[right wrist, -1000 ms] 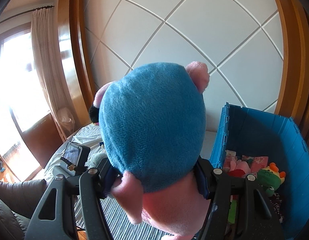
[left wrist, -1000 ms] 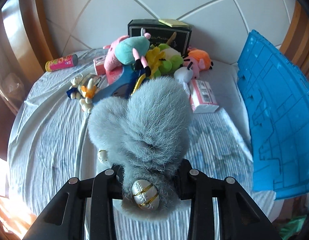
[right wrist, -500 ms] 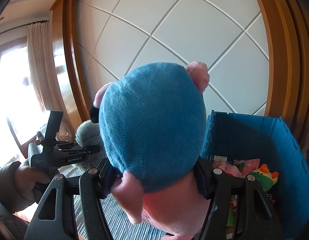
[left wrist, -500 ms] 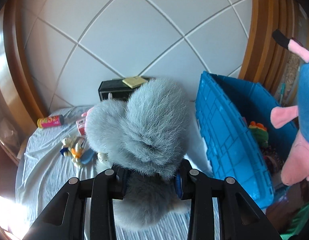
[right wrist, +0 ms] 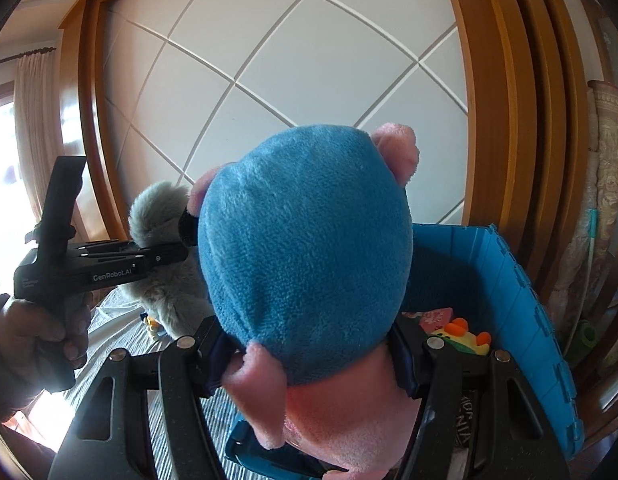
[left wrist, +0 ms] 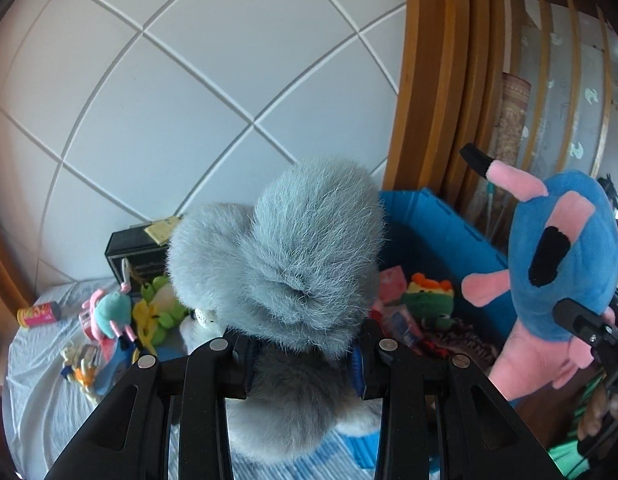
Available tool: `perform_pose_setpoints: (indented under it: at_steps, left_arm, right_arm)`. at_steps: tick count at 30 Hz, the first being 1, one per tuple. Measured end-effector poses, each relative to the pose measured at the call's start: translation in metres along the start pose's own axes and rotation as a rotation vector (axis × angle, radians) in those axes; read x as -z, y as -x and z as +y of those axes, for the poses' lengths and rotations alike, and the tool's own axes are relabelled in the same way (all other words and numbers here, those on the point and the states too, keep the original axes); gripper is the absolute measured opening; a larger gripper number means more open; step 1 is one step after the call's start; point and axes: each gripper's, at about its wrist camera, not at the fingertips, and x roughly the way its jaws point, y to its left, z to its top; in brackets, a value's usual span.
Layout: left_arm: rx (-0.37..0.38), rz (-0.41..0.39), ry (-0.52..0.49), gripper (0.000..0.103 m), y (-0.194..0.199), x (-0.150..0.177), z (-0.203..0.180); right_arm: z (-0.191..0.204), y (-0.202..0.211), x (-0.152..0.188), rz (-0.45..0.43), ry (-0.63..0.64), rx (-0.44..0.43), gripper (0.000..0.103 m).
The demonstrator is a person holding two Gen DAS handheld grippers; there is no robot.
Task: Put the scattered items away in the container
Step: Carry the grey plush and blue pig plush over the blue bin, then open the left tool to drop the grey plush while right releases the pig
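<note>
Only leftward: scattered toys [left wrist: 121,320] outside crate [left wrist: 441,232].

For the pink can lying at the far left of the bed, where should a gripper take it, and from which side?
Grip the pink can across its round body near mid-length, coming from above. It lies on its side on the bedsheet, apart from the toy pile, so both curved flanks appear open.

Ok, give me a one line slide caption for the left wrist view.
Left gripper clamps a grey furry plush near the blue bin, right gripper's pink-and-blue plush alongside.
</note>
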Motion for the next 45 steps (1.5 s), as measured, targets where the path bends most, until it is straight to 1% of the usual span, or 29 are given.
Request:
perform_pose_setpoints:
  at_steps: [8, 16, 19, 23, 32, 38, 40, 41, 42, 43, 44, 45]
  left_arm:
    - [0.111, -0.008, -0.062, 0.033, -0.025, -0.027, -0.060]
    - [0.156, 0.005, -0.110, 0.033, -0.060, -0.049, -0.102]
    - [0.174, 0.016, -0.111, 0.033, -0.071, -0.054, -0.111]
    - [0.176, 0.030, -0.126, 0.034, -0.088, -0.063, -0.124]
    - [0.141, 0.063, -0.130, 0.034, -0.140, -0.088, -0.137]
    - [0.121, 0.050, -0.138, 0.034, -0.162, -0.108, -0.145]
    - [0.114, 0.045, -0.137, 0.035, -0.167, -0.114, -0.146]
    - [0.109, 0.042, -0.136, 0.038, -0.169, -0.118, -0.146]
    - [0.110, 0.036, -0.131, 0.048, -0.171, -0.121, -0.146]
    - [0.126, 0.034, -0.126, 0.059, -0.173, -0.124, -0.146]
    - [0.137, 0.024, -0.112, 0.087, -0.173, -0.126, -0.145]
    - [0.133, -0.003, -0.101, 0.102, -0.170, -0.128, -0.144]
  right_arm:
    - [-0.037, 0.002, -0.002, -0.004, -0.037, 0.087, 0.063]
    - [-0.074, -0.019, -0.014, 0.011, -0.070, 0.141, 0.063]
    - [-0.085, -0.031, -0.021, 0.026, -0.076, 0.161, 0.063]
    - [-0.103, -0.046, -0.025, 0.038, -0.089, 0.174, 0.063]
    - [-0.132, -0.070, -0.020, 0.068, -0.092, 0.167, 0.064]
    - [-0.142, -0.074, -0.016, 0.080, -0.107, 0.170, 0.066]
    - [-0.142, -0.074, -0.016, 0.080, -0.106, 0.158, 0.070]
    - [-0.142, -0.075, -0.016, 0.082, -0.103, 0.145, 0.074]
    - [-0.144, -0.078, -0.016, 0.092, -0.096, 0.136, 0.080]
    - [-0.143, -0.080, -0.016, 0.099, -0.082, 0.142, 0.082]
    - [-0.142, -0.081, -0.014, 0.096, -0.075, 0.153, 0.089]
    - [-0.141, -0.081, -0.014, 0.086, -0.071, 0.155, 0.101]
